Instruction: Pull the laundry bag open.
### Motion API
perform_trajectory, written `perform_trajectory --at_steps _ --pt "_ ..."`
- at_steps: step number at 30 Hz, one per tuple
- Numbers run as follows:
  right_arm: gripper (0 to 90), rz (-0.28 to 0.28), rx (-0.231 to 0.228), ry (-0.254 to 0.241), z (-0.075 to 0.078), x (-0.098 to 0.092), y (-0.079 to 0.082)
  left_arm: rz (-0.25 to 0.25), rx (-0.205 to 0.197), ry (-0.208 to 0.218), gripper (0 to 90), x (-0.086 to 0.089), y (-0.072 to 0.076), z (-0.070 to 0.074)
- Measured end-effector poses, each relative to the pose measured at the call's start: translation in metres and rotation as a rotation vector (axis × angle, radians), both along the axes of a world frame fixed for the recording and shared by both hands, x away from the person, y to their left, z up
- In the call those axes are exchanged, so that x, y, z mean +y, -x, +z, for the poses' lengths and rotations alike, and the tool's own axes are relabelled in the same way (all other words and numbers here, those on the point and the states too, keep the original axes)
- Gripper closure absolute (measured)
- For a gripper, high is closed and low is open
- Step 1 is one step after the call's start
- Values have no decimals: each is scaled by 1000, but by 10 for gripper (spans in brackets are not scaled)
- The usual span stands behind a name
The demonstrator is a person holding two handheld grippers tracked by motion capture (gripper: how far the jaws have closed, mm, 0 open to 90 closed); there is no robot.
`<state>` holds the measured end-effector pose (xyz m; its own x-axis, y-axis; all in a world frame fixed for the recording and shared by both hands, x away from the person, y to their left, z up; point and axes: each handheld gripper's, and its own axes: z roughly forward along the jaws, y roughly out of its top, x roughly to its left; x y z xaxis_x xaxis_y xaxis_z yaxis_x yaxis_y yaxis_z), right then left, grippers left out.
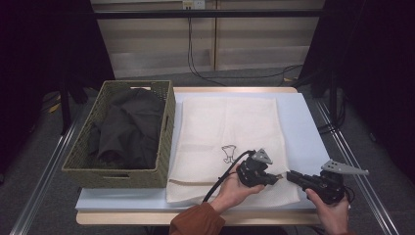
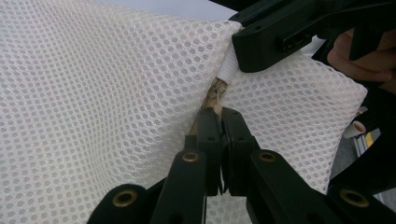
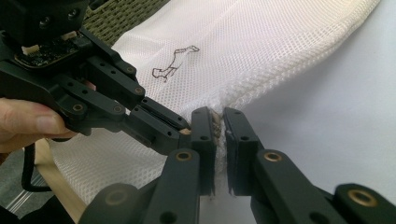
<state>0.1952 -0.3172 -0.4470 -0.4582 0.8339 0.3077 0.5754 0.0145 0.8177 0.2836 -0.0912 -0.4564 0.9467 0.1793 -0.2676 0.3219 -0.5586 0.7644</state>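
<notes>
A white mesh bag with a small black drawing lies flat on the table. Both grippers meet at its near right corner. My left gripper is shut on a small tan tab at the bag's edge, as the left gripper view shows close up. My right gripper faces it from the right. In the right gripper view its jaws pinch the bag's hem right beside the left gripper. The mesh is pulled up slightly at that corner.
A woven basket holding dark clothes stands at the table's left, touching the bag's left side. The pale table surface shows bare to the right of the bag. Cables hang from the wall behind.
</notes>
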Motion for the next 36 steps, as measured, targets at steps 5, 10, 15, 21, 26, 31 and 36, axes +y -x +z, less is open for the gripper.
perform_trajectory --at_steps 5,10,15,21,26,31,36 --pt "691 28 -7 -55 0 -4 0 -14 -1 13 874 -1 1 -2" --pt "784 39 7 -74 -1 -4 -5 -25 3 24 873 0 2 -4" --pt "843 5 0 -62 2 -3 -5 -7 26 33 874 2 0 -1" --pt "851 -20 -23 -42 4 -1 -2 -6 0 -3 874 2 1 6" --pt "853 -19 -33 -27 5 1 0 -16 0 -14 874 6 1 9" --pt "854 -31 -30 -25 4 0 -1 -12 8 -24 875 10 0 10" --pt "856 -30 -60 -29 7 5 2 -23 37 20 873 7 -5 6"
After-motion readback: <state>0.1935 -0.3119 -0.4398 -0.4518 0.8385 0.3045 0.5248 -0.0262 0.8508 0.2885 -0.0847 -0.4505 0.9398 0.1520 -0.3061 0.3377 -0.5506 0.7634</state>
